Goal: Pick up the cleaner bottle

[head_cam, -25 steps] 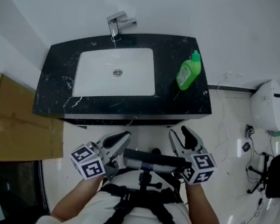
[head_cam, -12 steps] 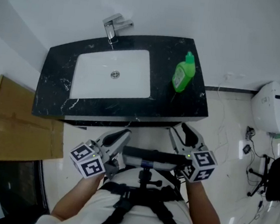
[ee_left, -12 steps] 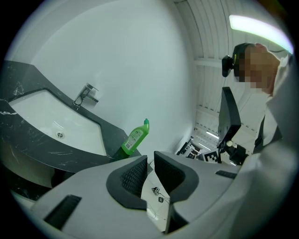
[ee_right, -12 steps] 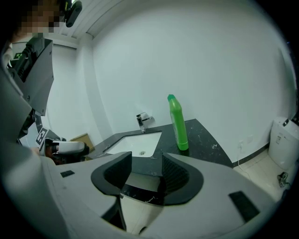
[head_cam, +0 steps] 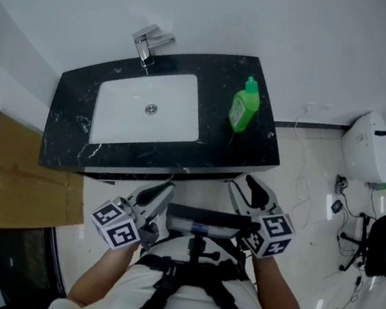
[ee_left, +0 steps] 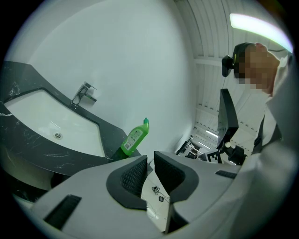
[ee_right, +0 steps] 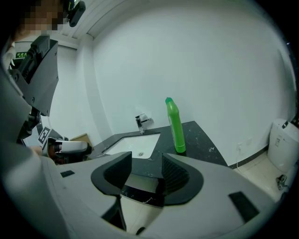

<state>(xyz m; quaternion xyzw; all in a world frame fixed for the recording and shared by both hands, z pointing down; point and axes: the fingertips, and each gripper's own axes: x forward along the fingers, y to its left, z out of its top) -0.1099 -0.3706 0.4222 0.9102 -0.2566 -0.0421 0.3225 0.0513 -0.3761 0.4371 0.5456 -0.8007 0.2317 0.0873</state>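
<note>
Well, we hold left gripper (head_cam: 155, 196) and right gripper (head_cam: 247, 191) short of the bottle (head_cam: 242, 107), jaws apart and empty, ready to reach.

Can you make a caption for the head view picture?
The left gripper and right gripper hover before a black counter where the cleaner bottle stands beside the sink.

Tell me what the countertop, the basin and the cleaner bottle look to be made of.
The countertop looks like polished black stone, white-veined. The basin is glossy white, probably ceramic. The cleaner bottle seems smooth green plastic with a label.
</note>
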